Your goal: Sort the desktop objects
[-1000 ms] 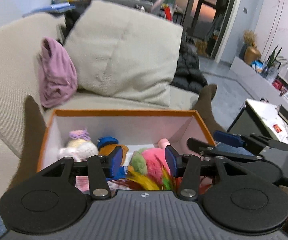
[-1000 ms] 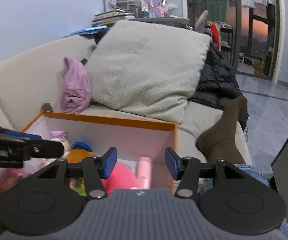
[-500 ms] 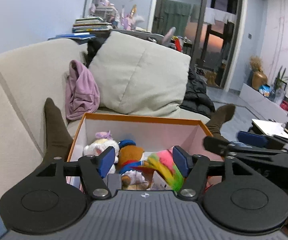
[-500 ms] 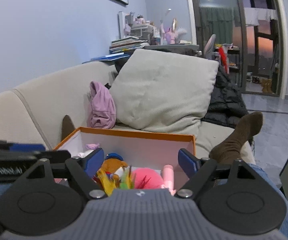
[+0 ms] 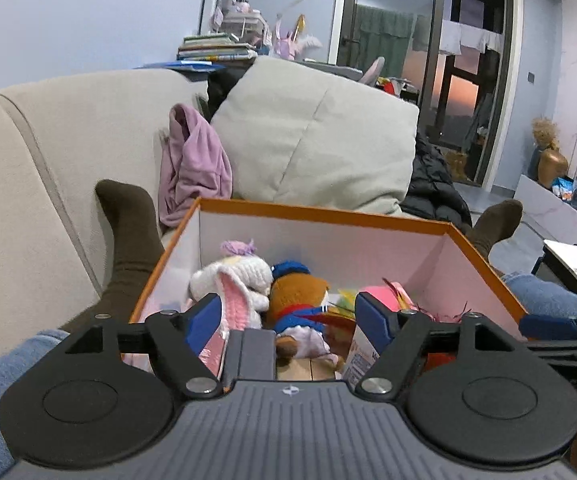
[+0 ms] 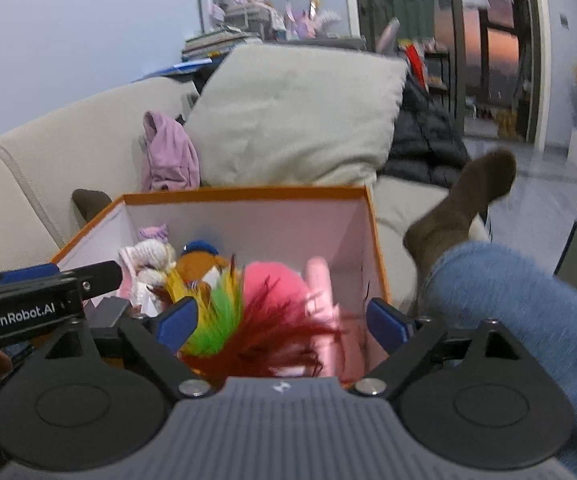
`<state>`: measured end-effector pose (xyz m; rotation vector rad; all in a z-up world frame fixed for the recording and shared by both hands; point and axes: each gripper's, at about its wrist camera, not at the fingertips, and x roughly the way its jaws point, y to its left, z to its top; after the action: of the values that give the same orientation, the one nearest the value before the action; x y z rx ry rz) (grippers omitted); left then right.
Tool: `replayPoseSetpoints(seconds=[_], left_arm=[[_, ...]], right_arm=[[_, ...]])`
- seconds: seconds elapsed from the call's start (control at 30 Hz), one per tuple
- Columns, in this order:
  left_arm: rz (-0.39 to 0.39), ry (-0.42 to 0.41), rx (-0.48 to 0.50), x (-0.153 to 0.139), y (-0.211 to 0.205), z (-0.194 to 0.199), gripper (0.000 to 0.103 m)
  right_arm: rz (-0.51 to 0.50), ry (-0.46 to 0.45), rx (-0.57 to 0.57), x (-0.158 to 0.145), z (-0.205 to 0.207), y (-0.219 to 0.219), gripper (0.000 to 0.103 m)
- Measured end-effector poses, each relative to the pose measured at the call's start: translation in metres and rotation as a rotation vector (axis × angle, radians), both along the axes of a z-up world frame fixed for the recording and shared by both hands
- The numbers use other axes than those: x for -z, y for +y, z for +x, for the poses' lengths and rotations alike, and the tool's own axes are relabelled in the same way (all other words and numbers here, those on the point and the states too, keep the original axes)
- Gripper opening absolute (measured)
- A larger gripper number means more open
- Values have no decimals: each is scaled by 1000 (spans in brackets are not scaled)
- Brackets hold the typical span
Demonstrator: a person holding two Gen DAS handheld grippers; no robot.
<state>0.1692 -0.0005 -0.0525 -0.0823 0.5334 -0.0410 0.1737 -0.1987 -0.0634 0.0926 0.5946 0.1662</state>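
item: orange box [image 5: 320, 213], centre frame, holding white rabbit plush [image 5: 234, 280], brown bear plush [image 5: 300, 294], feather toy [image 6: 224, 316]. left tool [image 5: 288, 318] and right tool [image 6: 282, 320]: wide open, empty (hovering at near rim). advice: descend straight, pinch one toy only.

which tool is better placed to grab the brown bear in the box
Left, probably. The left tool is open with the brown bear right between its fingers. The right tool is also open but faces the coloured feathers, with the bear farther left.
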Motion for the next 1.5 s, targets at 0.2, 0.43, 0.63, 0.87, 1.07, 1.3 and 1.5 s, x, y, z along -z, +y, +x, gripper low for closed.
replayPoseSetpoints(seconds=[0.2,0.43,0.63,0.87,1.07,1.3,1.5], left_arm=[[15,63,-43,14,1,3,86],[130,43,-55,23,-13,-1,87],[145,56,-68,24,-14,4,87],[157,62,-82,23,-14,6,87],[164,64,-90,23,-15,6,87],[164,64,-90,23,-15,6,87],[165,67,-89,22,-15,6,87]], right_arm=[[-78,-36,-14,10,-8,11,98],[-88,-54,-13,13,-10,11,99],[-89,-57,-17,14,-11,10,99],[-89,-58,-20,13,-11,10,99],[-90,-53,-24,13,-10,10,99],[-90,-54,-23,13,-10,10,99],[-90,-54,-23,13,-10,10,99]])
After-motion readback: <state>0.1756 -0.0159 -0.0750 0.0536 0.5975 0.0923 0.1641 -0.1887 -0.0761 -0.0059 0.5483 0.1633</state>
